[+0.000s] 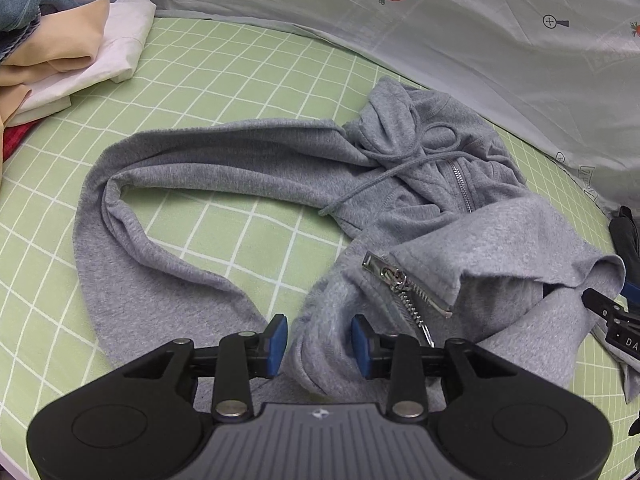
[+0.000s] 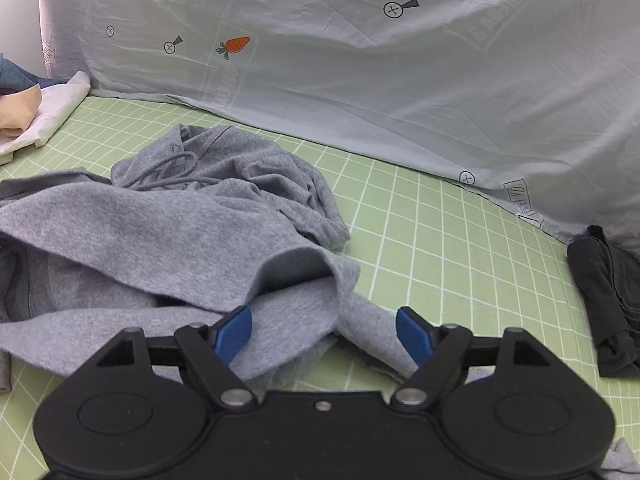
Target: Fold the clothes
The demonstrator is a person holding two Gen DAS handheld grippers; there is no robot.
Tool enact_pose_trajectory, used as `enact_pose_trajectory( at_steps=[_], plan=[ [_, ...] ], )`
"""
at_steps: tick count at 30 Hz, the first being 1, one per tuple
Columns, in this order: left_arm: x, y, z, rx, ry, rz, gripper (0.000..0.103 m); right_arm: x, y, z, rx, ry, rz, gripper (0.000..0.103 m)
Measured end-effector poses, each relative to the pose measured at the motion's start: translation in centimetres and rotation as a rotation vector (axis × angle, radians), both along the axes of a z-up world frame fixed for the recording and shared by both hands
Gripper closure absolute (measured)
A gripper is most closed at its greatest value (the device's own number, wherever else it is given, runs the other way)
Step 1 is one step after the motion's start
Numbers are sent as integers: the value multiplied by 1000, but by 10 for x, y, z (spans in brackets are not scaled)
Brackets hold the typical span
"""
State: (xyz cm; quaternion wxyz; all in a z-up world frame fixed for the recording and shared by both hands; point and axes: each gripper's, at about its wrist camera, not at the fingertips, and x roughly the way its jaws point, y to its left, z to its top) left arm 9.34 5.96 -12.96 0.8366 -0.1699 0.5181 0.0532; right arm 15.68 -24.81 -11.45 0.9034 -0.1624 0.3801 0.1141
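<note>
Grey hoodie (image 1: 248, 160) lies crumpled on the green grid sheet (image 1: 224, 64), mid-frame in the left view. One sleeve (image 1: 120, 216) loops out toward 9 o'clock and curls back toward 6. Hood (image 1: 392, 120) bunched at about 1 o'clock, drawstring (image 1: 384, 176) trailing across the chest. Zipper open — slider (image 1: 394, 278) and teeth sit just past the left gripper, at roughly 4 o'clock from frame centre.

Left gripper (image 1: 319, 342) at 6 o'clock: jaws parted, blue pads either side of a bunched ridge of hoodie fabric, not clamped on it. Whether the pads touch the cloth is unclear.

Right view: hoodie (image 2: 168, 224) fills the left half, hood and drawstring at 10–11 o'clock. A folded flap (image 2: 304, 268) of the body sits just ahead of the right gripper (image 2: 324, 332). Jaws spread wide, fabric lying between and under them — nothing pinched. The right gripper's tip also shows at 4 o'clock in the left view (image 1: 600, 304), at the hoodie's edge.

Outward: pale carrot-print sheet (image 2: 360, 80) rises behind the work area from 10 to 2 o'clock. Stack of folded clothes (image 1: 60, 60) — beige, white, denim, some red — at 10 o'clock in the left view. Dark garment (image 2: 608, 304) at 3 o'clock in the right view, well apart from the hoodie.
</note>
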Motion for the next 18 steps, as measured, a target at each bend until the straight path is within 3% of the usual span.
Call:
enact_pose_trajectory(
  at_steps=[9, 13, 16, 18],
  plan=[
    [0, -1, -6, -13, 34, -7, 66, -11, 27, -3, -256, -127, 166, 22],
    [-2, 0, -6, -23, 46, -3, 66, -10, 45, -9, -425, -200, 309, 23],
    [-3, 0, -7, -27, 58, -6, 66, -6, 53, -15, -523, -209, 402, 27],
    [-3, -1, -9, -33, 72, -14, 66, -2, 56, -18, -535, -186, 430, 36]
  ],
)
